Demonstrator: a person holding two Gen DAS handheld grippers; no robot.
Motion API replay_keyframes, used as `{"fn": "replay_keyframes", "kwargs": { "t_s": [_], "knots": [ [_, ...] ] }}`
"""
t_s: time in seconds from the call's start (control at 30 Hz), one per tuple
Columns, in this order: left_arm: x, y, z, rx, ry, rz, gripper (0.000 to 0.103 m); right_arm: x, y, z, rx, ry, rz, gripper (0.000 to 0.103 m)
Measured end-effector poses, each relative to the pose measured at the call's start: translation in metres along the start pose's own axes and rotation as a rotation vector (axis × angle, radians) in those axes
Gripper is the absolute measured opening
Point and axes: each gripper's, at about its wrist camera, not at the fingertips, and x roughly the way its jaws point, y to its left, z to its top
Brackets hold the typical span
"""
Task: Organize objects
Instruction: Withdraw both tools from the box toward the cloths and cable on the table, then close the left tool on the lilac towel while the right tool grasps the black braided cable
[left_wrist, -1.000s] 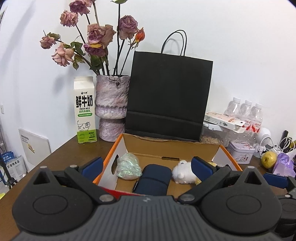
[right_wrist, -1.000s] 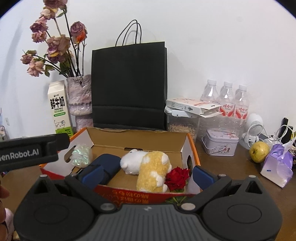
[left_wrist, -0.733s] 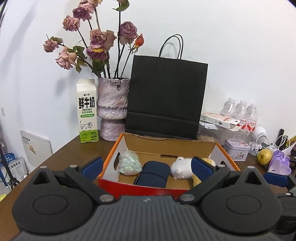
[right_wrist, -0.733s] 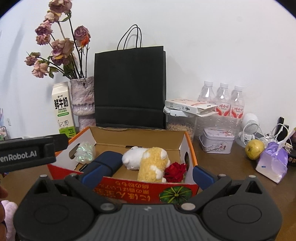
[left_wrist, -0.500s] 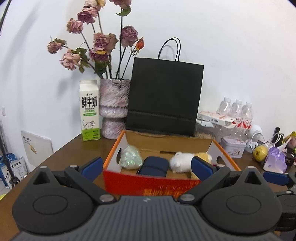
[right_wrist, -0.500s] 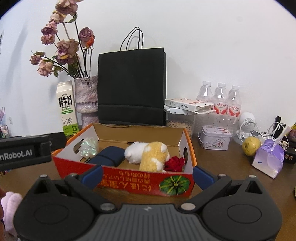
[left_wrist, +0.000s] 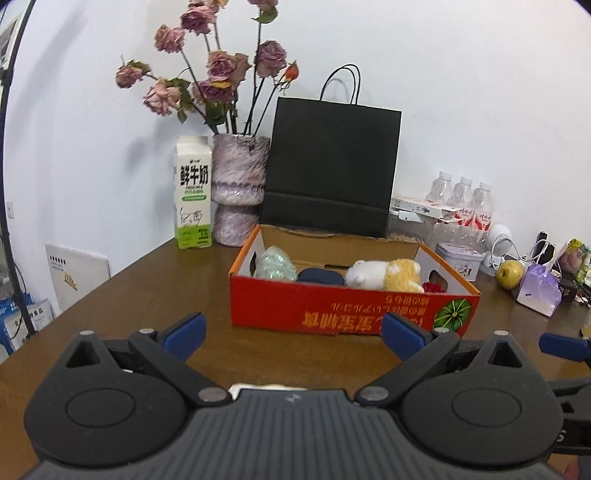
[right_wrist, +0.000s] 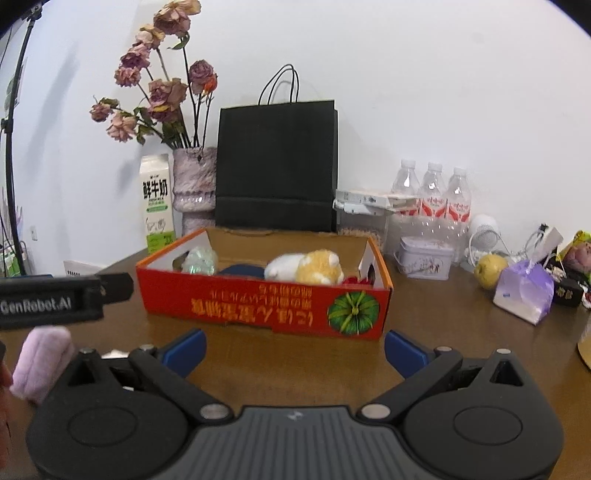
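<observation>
A red-orange cardboard box (left_wrist: 343, 306) stands on the brown table (left_wrist: 129, 295); it also shows in the right wrist view (right_wrist: 258, 302). In it lie a shiny greenish bundle (left_wrist: 275, 264), a dark blue case (left_wrist: 320, 277), a white and yellow plush toy (left_wrist: 384, 274) and a red rose (left_wrist: 434, 287). My left gripper (left_wrist: 293, 334) is open and empty, held back from the box's near wall. My right gripper (right_wrist: 293, 349) is open and empty, also short of the box. The left gripper's body (right_wrist: 55, 299) shows at the left of the right wrist view.
Behind the box stand a black paper bag (left_wrist: 332, 170), a vase of dried roses (left_wrist: 240, 192) and a milk carton (left_wrist: 194, 192). To the right are water bottles (right_wrist: 432, 195), a tin (right_wrist: 424, 256), a yellow fruit (right_wrist: 489, 271) and a purple bag (right_wrist: 522, 290). A pink soft thing (right_wrist: 40, 358) is low left.
Both grippers have drawn back from over the box toward the table's near side. The box now shows its whole red front wall. Both stay open and empty.
</observation>
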Motion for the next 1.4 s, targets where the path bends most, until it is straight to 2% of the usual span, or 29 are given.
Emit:
{"fn": "replay_keyframes", "kwargs": {
  "t_s": [0.37, 0.53, 0.93, 1.17, 1.3, 1.4],
  "knots": [
    [-0.016, 0.016, -0.024, -0.002, -0.006, -0.022, 0.103, -0.02, 0.003, -0.027, -0.005, -0.006, 0.005, 0.103],
    [-0.029, 0.021, -0.031, 0.023, -0.024, -0.042, 0.103, -0.03, 0.004, -0.039, -0.018, -0.004, 0.002, 0.103],
    [-0.06, 0.04, -0.056, 0.131, -0.009, -0.055, 0.103, -0.054, 0.006, -0.059, -0.055, 0.029, 0.011, 0.103],
    [-0.058, 0.057, -0.06, 0.165, 0.0, -0.034, 0.103, -0.054, 0.003, -0.064, -0.042, 0.101, 0.014, 0.103],
    [-0.056, 0.067, -0.059, 0.156, -0.009, -0.014, 0.103, -0.05, 0.0, -0.065, -0.024, 0.139, 0.007, 0.103],
    [-0.053, 0.076, -0.058, 0.112, 0.009, -0.04, 0.103, -0.043, -0.001, -0.066, -0.025, 0.179, 0.014, 0.103]
  ]
}}
